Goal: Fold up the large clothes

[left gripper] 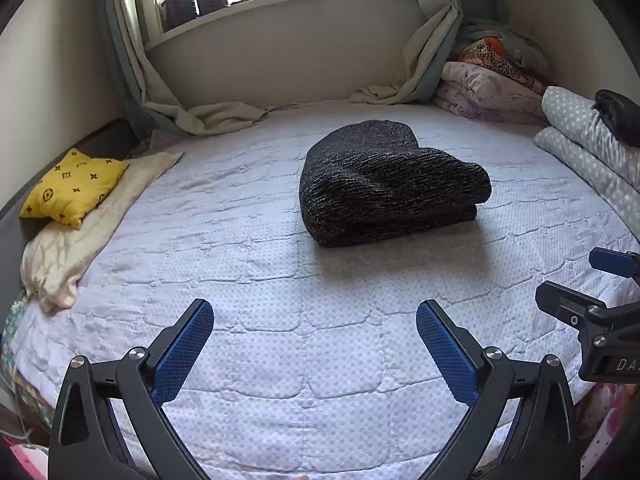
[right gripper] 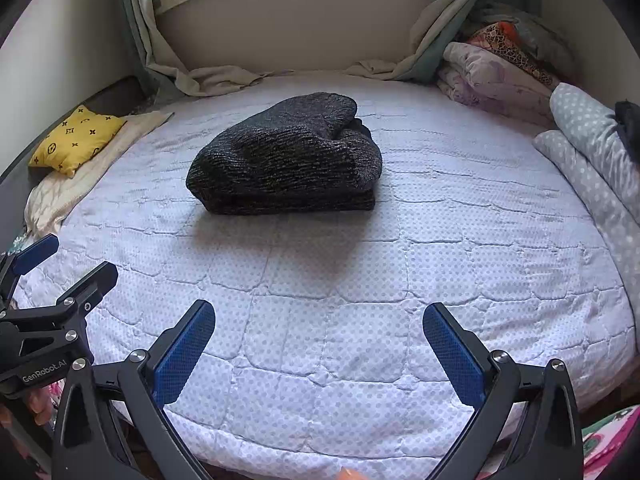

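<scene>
A dark knitted garment [left gripper: 384, 184] lies folded in a thick bundle near the middle of the bed [left gripper: 280, 280]; the right wrist view shows the same garment [right gripper: 288, 160] left of centre. My left gripper [left gripper: 314, 312] hovers over the near part of the bed, well short of the garment, open and empty. My right gripper [right gripper: 318, 312] is likewise open and empty, held back from the garment. Each gripper shows at the edge of the other's view: the right gripper [left gripper: 576, 284] on the right, the left gripper [right gripper: 68, 264] on the left.
A yellow patterned cushion [left gripper: 72, 188] rests on a cream cloth [left gripper: 80, 248] at the bed's left side. Folded quilts [left gripper: 492, 88] and a dotted grey duvet [left gripper: 592, 148] are stacked at the right. Curtains [left gripper: 208, 116] drape onto the far edge under the window sill.
</scene>
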Available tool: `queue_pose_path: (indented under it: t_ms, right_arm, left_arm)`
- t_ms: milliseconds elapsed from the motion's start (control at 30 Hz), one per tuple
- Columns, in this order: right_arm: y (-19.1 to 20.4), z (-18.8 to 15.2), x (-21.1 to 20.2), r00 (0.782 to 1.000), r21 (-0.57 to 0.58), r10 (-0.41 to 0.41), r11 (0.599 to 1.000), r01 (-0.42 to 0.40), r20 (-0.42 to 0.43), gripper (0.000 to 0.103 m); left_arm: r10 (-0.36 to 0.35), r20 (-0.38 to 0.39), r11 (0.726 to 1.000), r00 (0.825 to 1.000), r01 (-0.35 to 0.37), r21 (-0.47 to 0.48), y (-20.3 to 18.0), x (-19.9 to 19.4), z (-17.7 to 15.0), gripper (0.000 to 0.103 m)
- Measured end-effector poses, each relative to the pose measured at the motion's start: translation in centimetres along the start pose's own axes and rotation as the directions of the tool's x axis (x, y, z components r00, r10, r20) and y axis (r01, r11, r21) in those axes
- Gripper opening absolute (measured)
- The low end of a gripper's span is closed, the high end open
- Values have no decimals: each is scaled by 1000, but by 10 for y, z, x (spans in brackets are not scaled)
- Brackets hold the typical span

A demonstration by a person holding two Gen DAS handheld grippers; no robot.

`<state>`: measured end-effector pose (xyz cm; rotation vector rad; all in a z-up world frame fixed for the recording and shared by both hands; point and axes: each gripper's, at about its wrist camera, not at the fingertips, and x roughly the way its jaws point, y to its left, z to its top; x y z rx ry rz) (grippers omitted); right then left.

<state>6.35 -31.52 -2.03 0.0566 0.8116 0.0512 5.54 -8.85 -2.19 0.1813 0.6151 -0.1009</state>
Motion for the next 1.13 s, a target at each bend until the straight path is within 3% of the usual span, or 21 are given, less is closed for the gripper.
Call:
queue_pose_path:
  t_ms: [667, 1133]
  right_arm:
    - [0, -3, 2, 1000, 1, -3, 1000, 3, -12, 103]
    - [-6, -3, 7, 999, 13, -1, 1000, 1, -35, 103]
  left_arm:
    - [-4, -6, 1000, 1000, 4, 12, -3, 1, -2, 103]
    - [-52, -23, 999, 998, 53, 9, -2, 3, -5, 103]
